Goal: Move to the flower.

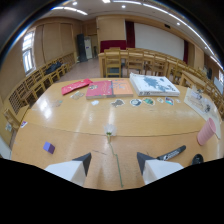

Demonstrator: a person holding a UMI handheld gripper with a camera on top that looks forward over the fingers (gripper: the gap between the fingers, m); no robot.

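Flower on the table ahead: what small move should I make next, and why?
Probably ease straight forward. The flower stands on the wooden table beyond the open gripper, roughly centred between its fingers but not yet near them, with nothing lying in between.

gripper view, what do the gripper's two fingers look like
The gripper shows as two pale, whitish blocky fingers rising from the black housing that fills the bottom of the view. Each finger ends in a dark, triangular tip pointing inward and forward. No cables, markings or sleeve are visible. The fingers are apart, with bare wooden table between them.
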